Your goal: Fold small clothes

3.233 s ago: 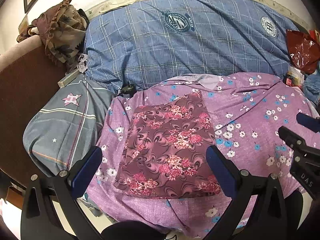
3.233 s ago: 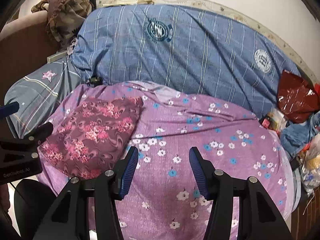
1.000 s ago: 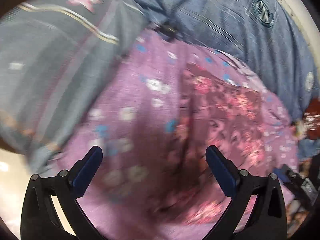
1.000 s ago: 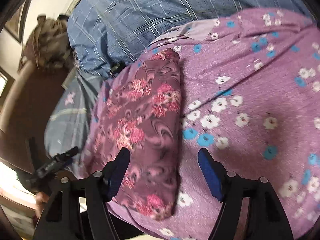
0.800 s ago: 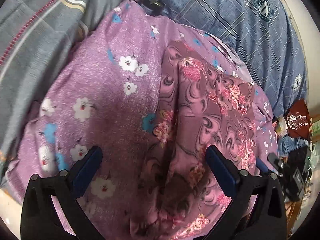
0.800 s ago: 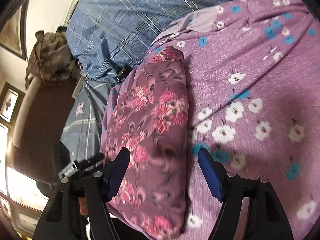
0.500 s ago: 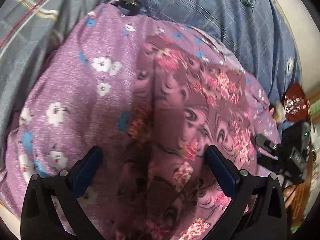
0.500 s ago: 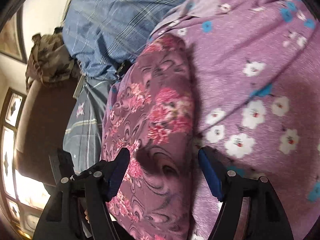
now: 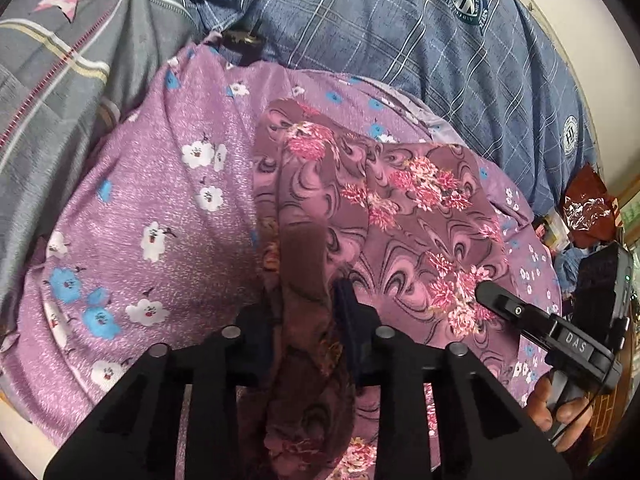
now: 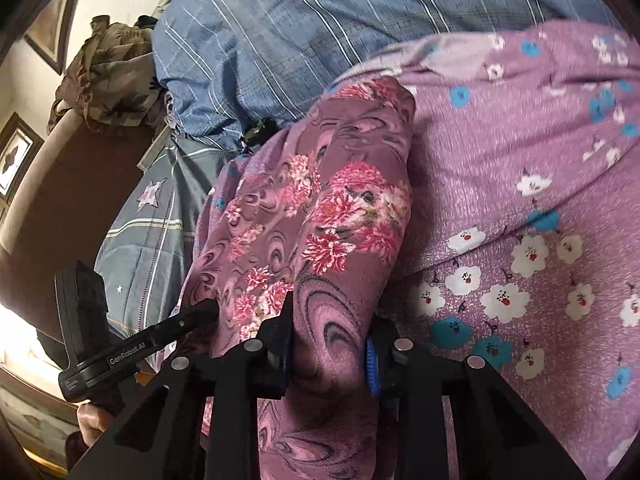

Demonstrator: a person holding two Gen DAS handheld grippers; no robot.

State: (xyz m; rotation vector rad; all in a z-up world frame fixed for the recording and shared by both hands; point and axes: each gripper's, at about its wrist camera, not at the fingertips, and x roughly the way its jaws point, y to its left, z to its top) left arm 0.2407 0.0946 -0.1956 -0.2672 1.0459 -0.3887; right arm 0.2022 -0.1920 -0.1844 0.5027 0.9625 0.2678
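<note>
**Both grippers closing on one folded garment**

Item count: one maroon floral garment point(image 9: 404, 216), one purple flowered sheet point(image 9: 152, 200), one blue plaid quilt point(image 9: 400, 32), one grey pillow with a pink star point(image 9: 60, 40), two grippers, two hands.

Garment position: it lies on the purple flowered sheet, on the near part of the bed, with the blue plaid quilt behind it on the far side and the grey pillow to the far left.

Left gripper point(image 9: 306, 312): its jaws are closing, with a raised ridge of the garment's left edge between them. The cloth fills the gap and bunches up and over toward the camera, so the pads pinch the fabric.

Right gripper point(image 10: 330, 344): its jaws are closing on the garment's right edge. A thick fold stands between the two pads, and the blue pad on the right presses against it.

Cross views: the right gripper appears at the near right of the left wrist view, resting on the garment's right side, held by a hand point(image 9: 560, 408). The left gripper point(image 10: 208, 306) shows at the near left of the right wrist view, its tip against the garment, with a hand point(image 10: 94, 414) below it.
</note>
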